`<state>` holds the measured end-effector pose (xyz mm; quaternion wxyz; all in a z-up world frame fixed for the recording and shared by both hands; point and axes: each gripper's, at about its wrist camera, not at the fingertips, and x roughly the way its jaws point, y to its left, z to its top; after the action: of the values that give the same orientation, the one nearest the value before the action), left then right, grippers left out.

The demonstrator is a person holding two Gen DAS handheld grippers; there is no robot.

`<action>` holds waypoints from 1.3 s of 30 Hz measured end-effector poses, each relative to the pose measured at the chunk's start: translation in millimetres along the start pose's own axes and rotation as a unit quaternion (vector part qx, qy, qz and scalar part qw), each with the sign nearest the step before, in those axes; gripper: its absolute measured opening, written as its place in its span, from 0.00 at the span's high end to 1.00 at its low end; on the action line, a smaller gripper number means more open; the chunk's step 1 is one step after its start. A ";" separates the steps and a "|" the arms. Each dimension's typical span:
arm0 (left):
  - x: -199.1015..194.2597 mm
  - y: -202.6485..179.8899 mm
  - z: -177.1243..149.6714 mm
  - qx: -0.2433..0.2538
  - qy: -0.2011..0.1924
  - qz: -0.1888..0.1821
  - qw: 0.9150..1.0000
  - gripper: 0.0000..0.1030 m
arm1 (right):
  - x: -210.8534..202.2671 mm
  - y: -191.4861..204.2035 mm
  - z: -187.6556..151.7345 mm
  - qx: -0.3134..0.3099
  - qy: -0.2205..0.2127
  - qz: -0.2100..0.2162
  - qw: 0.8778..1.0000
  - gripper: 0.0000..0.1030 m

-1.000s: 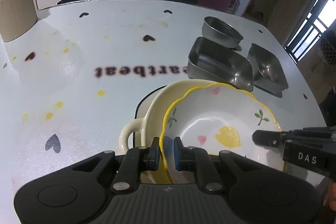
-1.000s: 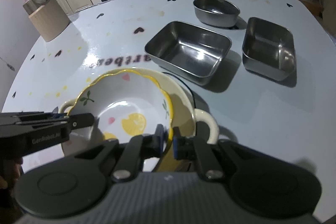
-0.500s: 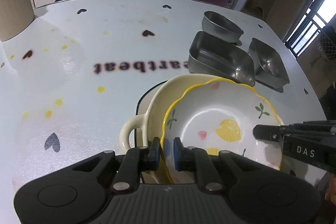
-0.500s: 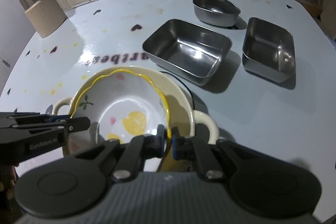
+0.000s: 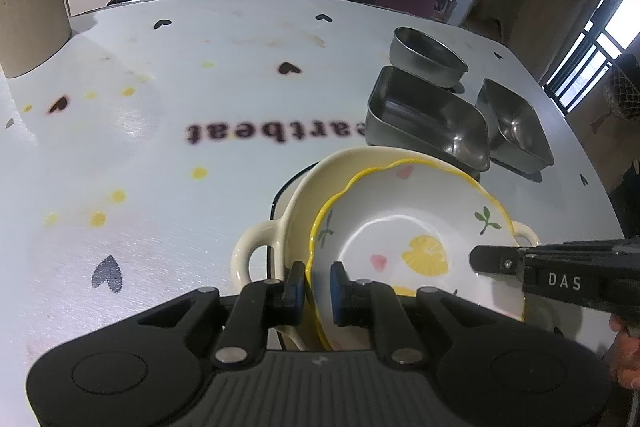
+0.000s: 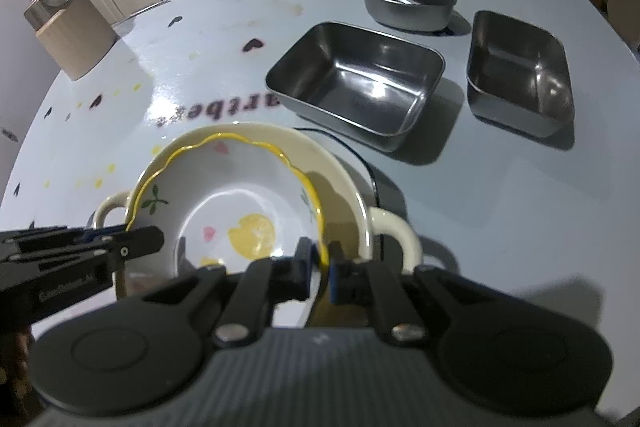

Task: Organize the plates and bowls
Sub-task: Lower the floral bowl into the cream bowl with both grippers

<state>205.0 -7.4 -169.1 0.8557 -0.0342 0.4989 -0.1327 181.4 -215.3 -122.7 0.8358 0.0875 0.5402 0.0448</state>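
The bowl (image 5: pixel 416 227) is white with a wavy yellow rim, lemon and pink hearts (glossy inside), sitting in a cream dish (image 5: pixel 296 211). Left gripper (image 5: pixel 318 281) and right gripper (image 6: pixel 318 267) each clamp its rim

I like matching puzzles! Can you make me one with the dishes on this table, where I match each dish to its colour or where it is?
Things:
1. scalloped lemon plate
2. cream two-handled dish
3. oval steel bowl
4. large steel tray

Matches:
A. farthest back of the steel dishes
B. under the painted plate
C. pinched by both tools
D. rectangular, just behind the cream dish

Pairs: 1-C, 2-B, 3-A, 4-D
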 end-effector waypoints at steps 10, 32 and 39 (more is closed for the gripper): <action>0.1 1.0 1.9 -0.002 -0.002 0.004 1.000 0.87 | 8.6 -4.3 -0.4 0.021 0.014 0.009 1.000 0.89; -2.5 3.4 1.6 0.002 -0.004 -0.002 1.000 0.87 | -1.7 -4.0 1.7 0.032 0.010 -0.002 0.999 0.87; -3.1 2.8 1.0 0.003 -0.003 -0.001 1.000 0.87 | -3.2 -4.1 0.4 0.029 0.013 -0.001 0.999 0.87</action>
<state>205.0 -4.0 -166.5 0.8571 -0.0324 0.4960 -0.1354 180.4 -219.8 -120.5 0.8259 0.1104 0.5522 0.0292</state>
